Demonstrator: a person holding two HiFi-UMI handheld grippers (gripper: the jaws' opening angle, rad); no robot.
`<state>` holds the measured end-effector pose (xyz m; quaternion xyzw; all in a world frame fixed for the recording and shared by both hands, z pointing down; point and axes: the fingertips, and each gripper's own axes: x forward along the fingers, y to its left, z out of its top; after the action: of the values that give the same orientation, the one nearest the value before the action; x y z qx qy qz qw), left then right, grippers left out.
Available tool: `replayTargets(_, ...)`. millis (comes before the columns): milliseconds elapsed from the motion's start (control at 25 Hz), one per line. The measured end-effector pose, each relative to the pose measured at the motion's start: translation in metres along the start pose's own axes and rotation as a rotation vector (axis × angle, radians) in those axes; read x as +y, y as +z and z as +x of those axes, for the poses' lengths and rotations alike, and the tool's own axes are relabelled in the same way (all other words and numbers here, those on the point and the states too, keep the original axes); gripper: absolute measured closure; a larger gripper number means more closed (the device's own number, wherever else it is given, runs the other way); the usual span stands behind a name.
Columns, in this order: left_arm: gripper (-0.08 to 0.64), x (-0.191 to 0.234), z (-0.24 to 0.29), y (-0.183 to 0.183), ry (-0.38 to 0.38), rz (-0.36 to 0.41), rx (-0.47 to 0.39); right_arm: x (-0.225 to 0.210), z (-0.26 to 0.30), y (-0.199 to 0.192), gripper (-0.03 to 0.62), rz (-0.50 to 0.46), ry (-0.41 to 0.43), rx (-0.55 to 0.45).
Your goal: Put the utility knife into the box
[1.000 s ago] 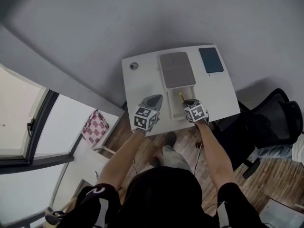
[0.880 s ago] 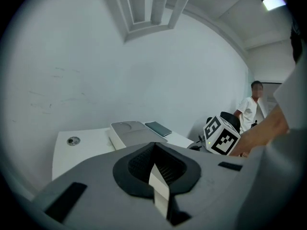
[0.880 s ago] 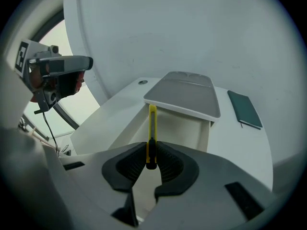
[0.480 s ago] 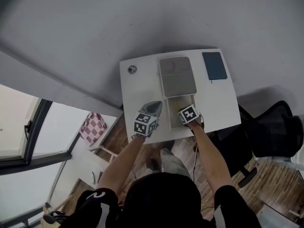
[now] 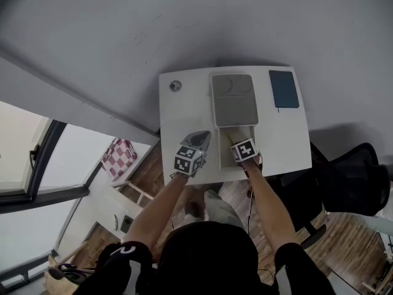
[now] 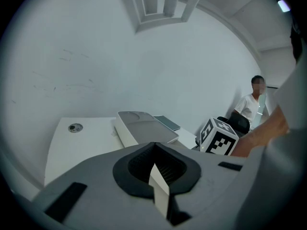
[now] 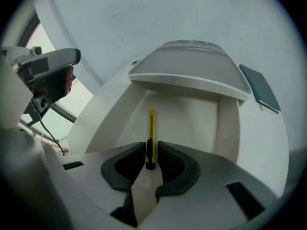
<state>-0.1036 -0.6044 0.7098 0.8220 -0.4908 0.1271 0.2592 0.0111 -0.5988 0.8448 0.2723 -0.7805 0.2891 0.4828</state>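
Yellow utility knife point(image 7: 151, 128) is lying inside the white box point(image 7: 229, 123) near the tabletop's point(image 5: 184, 112) near edge. Its near end is sitting between the right claw's point(image 7: 152, 150) jaws, which are just opening off it. Left claw point(image 6: 154, 146) is hovering left of the box, jaws together.

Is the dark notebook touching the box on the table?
Apart. The head view shows a strip of bare white table between the dark notebook and the open lid of the box.
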Motion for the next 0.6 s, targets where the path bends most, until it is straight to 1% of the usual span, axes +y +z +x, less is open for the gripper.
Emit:
replayTargets(80, 0.535, -0.001, -0.001, -0.001, 0.0, -0.001, -0.001, 0.002, 0.0, 0.001, 0.481, 0.008, 0.009, -0.01)
replayTargets(160, 0.535, -0.002, -0.003, 0.0, 0.001, -0.001, -0.005, 0.003, -0.003, 0.003, 0.439, 0.02, 0.009, -0.031)
replayTargets(240, 0.535, -0.002, -0.007, 0.002, 0.003, 0.002, -0.013, 0.001, -0.012, 0.01, 0.433, 0.031, -0.006, -0.077)
replayTargets(480, 0.535, -0.008, -0.025, 0.009, -0.001, 0.018, -0.041, 0.0, -0.057, 0.035, 0.436, 0.046, -0.036, -0.302)
replayTargets(600, 0.535, -0.012, -0.034, 0.016, -0.008, 0.031, -0.059, 0.003, -0.086, 0.045, 0.448, 0.045, -0.061, -0.417)
